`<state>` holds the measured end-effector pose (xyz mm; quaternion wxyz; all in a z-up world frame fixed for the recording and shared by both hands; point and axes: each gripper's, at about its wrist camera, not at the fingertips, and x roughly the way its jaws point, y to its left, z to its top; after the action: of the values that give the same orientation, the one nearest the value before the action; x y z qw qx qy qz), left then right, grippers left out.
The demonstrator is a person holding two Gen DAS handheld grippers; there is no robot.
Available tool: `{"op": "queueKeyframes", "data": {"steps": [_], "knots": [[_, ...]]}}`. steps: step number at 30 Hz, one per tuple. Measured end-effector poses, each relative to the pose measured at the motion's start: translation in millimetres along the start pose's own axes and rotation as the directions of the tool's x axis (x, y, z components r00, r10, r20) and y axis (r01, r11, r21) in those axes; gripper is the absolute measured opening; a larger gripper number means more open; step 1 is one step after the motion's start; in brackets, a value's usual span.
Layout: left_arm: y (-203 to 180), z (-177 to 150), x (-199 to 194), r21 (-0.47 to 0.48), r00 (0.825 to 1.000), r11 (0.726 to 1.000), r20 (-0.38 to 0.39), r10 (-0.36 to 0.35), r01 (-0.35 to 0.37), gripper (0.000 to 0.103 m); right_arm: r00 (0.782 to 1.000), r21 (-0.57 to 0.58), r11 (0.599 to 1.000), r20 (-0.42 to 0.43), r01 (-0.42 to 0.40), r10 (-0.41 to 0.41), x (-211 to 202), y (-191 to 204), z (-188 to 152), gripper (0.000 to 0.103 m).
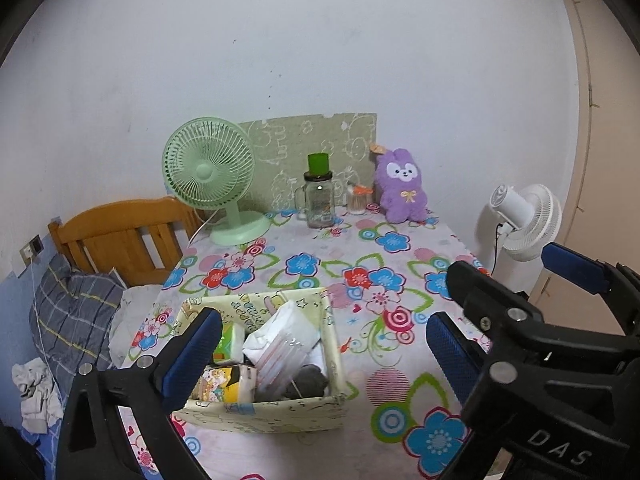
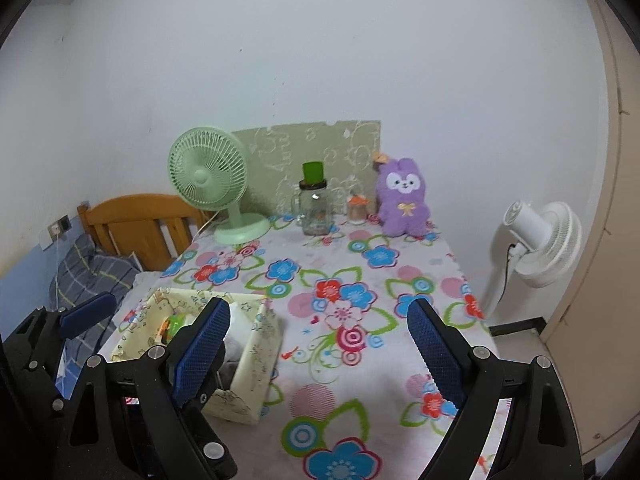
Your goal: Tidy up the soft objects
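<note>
A purple plush bunny sits upright at the far right of the flowered table, against the wall; it also shows in the right wrist view. A cream fabric box near the table's front left holds tissue packs, a white packet and a grey soft item; it also shows in the right wrist view. My left gripper is open and empty, above the box. My right gripper is open and empty, just right of the box, and shows at the right edge of the left wrist view.
A green desk fan stands at the back left. A glass jar with a green lid and a small jar stand beside the bunny. A white fan stands off the table's right. A wooden bed head and pillow lie left.
</note>
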<state>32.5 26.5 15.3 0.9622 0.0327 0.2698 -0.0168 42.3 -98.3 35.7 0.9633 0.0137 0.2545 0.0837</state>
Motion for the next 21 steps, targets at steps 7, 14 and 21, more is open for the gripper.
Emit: {"op": "queueKeyframes", "data": {"steps": [7,14,21], "knots": [[-6.5,4.5,-17.1,0.006,0.999,1.0,0.04,0.004,-0.004,0.103,0.998,0.034,0.999,0.047,0.033,-0.034,-26.0,-19.4,0.2,0.092],[-2.7,3.7,-31.0,-0.007,0.998,1.0,0.061,0.023,-0.022,0.103,0.995,0.052,0.997,0.079,0.061,-0.065,-41.8,-29.6,-0.1,0.092],[4.8,3.0,-44.0,-0.021,0.996,0.999,0.087,0.034,-0.032,0.103,0.99,0.07,0.994,0.108,0.079,-0.086,-56.9,-34.4,-4.4,0.093]]}}
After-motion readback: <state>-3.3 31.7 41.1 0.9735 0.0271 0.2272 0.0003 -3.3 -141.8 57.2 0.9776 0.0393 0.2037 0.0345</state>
